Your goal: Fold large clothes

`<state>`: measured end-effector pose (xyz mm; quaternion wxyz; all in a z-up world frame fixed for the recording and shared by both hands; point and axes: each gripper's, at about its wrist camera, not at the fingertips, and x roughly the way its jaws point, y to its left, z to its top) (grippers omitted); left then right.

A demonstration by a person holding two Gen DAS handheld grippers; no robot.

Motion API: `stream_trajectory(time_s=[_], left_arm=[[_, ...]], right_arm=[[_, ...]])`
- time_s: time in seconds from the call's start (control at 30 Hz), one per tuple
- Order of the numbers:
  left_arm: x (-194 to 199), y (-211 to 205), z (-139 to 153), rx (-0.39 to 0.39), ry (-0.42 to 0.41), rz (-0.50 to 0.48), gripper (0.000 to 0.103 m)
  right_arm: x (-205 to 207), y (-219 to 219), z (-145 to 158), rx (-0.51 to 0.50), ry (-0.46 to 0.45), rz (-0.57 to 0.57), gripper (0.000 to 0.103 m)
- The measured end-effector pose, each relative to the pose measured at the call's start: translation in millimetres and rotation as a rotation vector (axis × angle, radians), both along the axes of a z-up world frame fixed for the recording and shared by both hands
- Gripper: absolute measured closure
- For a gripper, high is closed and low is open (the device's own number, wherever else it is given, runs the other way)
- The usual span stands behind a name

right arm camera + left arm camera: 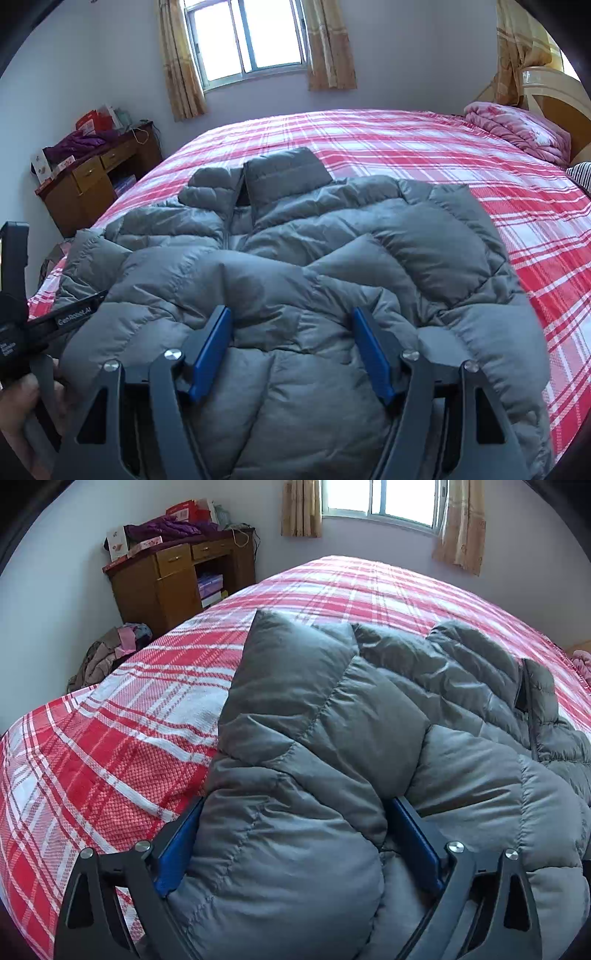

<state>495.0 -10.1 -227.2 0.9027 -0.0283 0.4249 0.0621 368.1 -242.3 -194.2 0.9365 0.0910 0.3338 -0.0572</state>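
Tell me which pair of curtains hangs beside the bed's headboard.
The yellow curtains at the right wrist view's far right, beside the headboard. The other pair frames the window.

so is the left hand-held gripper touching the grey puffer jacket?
Touching. In the left wrist view a puffy fold of the grey puffer jacket bulges between the left hand-held gripper, its fabric lying against both blue pads.

Grey puffer jacket [295, 236]: quilted synthetic cloth, smooth, faint sheen. Plaid bedspread [110, 746]: woven cloth, coarse waffle texture, matt. Left gripper [295, 834] and right gripper [291, 347]: matt dark plastic frames, shiny metal pins, blue matt pads. Wooden desk [173, 579]: brown, semi-gloss. Curtains [328, 44]: thin cloth.
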Motion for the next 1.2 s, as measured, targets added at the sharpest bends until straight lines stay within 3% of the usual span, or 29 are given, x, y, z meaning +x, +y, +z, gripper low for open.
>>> stream_trajectory(time_s=[0.4, 0.77, 0.87, 0.97, 1.07, 1.13, 1.2], left_arm=[[7, -5, -6, 0.055, 0.034, 0.006, 0.001], [7, -4, -6, 0.053, 0.03, 0.007, 0.001], [5, 1, 0, 0.027, 0.062, 0.0, 0.001], [-11, 18, 27, -0.067, 0.012, 0.023, 0.001], [-20, 24, 62, -0.138, -0.08, 0.035, 0.001], [-17, 18, 74, -0.153, -0.102, 0.031, 0.001], [-6, 4, 77, -0.102, -0.115, 0.024, 0.001]], right_arm=[[14, 0, -16, 0.003, 0.088, -0.006, 0.031], [17, 6, -20, -0.044, 0.121, -0.018, 0.031], [18, 8, -19, -0.058, 0.132, -0.018, 0.03], [16, 9, -7, -0.081, 0.151, -0.002, 0.031], [-3, 2, 32, -0.075, 0.032, -0.072, 0.029], [0, 7, 50, -0.064, -0.013, -0.061, 0.029], [13, 18, 58, -0.052, -0.017, -0.019, 0.029]])
